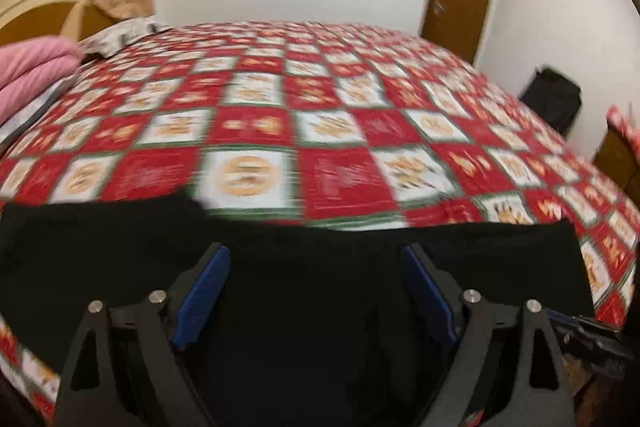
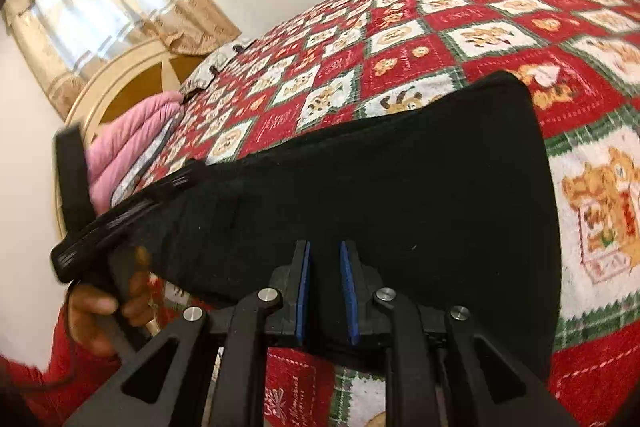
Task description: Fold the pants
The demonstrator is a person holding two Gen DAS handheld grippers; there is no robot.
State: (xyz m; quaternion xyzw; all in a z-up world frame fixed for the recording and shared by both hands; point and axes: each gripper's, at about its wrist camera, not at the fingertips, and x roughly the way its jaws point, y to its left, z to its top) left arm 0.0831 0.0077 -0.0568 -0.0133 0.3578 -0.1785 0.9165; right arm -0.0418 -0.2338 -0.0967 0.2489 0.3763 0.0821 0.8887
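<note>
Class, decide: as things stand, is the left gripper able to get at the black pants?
Probably yes. The left gripper hangs open just above the black pants, with nothing between them.

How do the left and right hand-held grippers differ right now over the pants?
The left hand-held gripper has its jaws spread wide; the right hand-held gripper has them nearly together with a narrow gap. In the right wrist view the left one stands off the near-left end of the black pants, while the right one hovers over their near edge. Whether the right pads pinch fabric cannot be told. Both have blue pads and point down at the pants on the bedspread.
</note>
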